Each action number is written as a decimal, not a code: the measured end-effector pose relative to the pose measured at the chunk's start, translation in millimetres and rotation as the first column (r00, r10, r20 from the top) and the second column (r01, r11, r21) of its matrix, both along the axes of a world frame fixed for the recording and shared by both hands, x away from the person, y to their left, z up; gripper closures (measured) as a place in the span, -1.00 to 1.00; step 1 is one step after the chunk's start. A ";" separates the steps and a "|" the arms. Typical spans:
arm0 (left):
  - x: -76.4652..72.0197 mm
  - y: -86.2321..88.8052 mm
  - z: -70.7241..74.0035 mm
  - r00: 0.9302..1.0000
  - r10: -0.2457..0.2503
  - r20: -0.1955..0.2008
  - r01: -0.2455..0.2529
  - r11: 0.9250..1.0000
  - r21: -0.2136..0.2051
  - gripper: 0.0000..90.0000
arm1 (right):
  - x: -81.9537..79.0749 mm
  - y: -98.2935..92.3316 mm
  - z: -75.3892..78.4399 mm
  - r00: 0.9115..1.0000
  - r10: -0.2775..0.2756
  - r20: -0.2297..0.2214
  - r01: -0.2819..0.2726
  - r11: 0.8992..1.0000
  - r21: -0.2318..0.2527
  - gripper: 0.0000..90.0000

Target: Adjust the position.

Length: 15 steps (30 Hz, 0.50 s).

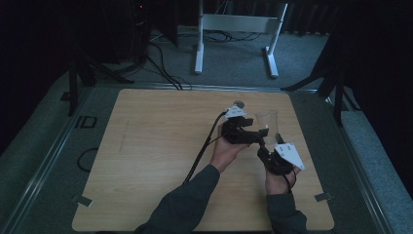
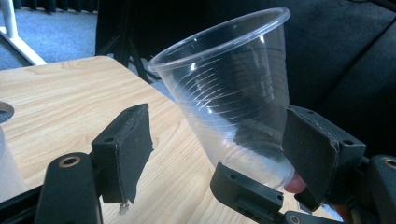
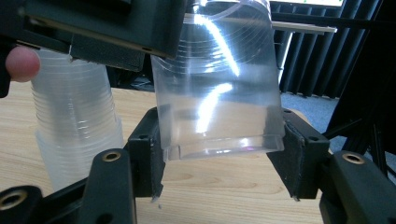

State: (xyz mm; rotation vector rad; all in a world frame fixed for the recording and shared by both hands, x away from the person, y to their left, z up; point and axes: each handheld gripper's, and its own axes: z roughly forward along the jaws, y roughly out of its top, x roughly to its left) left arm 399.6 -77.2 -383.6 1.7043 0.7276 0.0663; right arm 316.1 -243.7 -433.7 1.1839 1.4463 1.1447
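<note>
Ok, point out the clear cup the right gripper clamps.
The single cup, pinched at its base by the right gripper; the others stand nested in a stack.

The wood worktop [image 1: 146, 161] sits on a grey carpet [image 1: 234, 63]. Behind the worktop stands a white frame [image 1: 236, 24]. Black cables [image 1: 163, 68] lie on the carpet, left of the frame. Dark curtains [image 3: 317, 56] hang behind.

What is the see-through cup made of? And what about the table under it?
The cup looks like thin clear plastic: you see straight through it, it shines, and fine ridges ring its wall. The right gripper is shut on its base. The table looks like pale wood, or perhaps a wood-patterned coating, matte, with grain lines.
</note>
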 end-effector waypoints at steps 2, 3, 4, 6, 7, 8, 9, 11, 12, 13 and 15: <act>-0.7 -0.2 0.0 1.000 -0.004 0.000 0.004 1.000 0.004 -0.45 | -0.3 -0.2 -0.1 1.000 0.000 0.000 0.000 1.000 0.000 -0.07; -2.5 -1.2 -0.4 1.000 -0.004 0.006 0.004 1.000 0.007 -0.45 | -0.3 -0.2 -0.1 1.000 0.000 0.000 0.000 1.000 0.000 -0.07; -2.5 -1.2 -0.4 1.000 -0.004 0.006 0.004 1.000 0.007 -0.45 | -1.1 -0.3 -0.4 1.000 -0.002 0.000 0.002 1.000 0.003 -0.07; -4.5 -2.2 -2.0 1.000 -0.009 0.005 0.009 1.000 0.003 -0.45 | -2.0 -0.8 -0.7 1.000 -0.002 0.001 0.002 1.000 0.002 -0.07; -4.4 -2.3 -2.4 1.000 -0.009 0.004 0.009 1.000 0.003 -0.45 | -2.5 -0.8 -0.7 1.000 -0.003 0.003 0.003 1.000 0.002 -0.07; -4.2 -2.3 -2.6 1.000 -0.010 0.001 0.010 1.000 0.001 -0.45 | -2.9 -0.8 -0.6 1.000 -0.003 0.004 0.003 1.000 0.003 -0.07; -4.2 -2.3 -2.6 1.000 -0.010 0.001 0.010 1.000 0.001 -0.45 | -2.9 -0.8 -0.6 1.000 -0.003 0.004 0.003 1.000 0.003 -0.07; -4.4 -2.4 -1.9 1.000 -0.014 0.002 0.014 1.000 -0.007 -0.45 | -4.2 -0.7 0.0 1.000 -0.001 0.006 0.001 1.000 0.001 -0.07; -4.5 -2.7 -1.5 1.000 -0.014 0.001 0.014 1.000 -0.010 -0.45 | -4.4 -0.7 0.2 1.000 -0.001 0.007 0.001 1.000 0.002 -0.07; -4.5 -2.7 -1.5 1.000 -0.014 0.001 0.014 1.000 -0.010 -0.45 | -4.4 -0.7 0.2 1.000 -0.001 0.007 0.001 1.000 0.002 -0.07; -4.4 -3.3 -0.4 1.000 -0.017 0.001 0.017 1.000 -0.013 -0.45 | -4.6 -0.6 0.6 1.000 0.001 0.006 -0.001 1.000 0.003 -0.07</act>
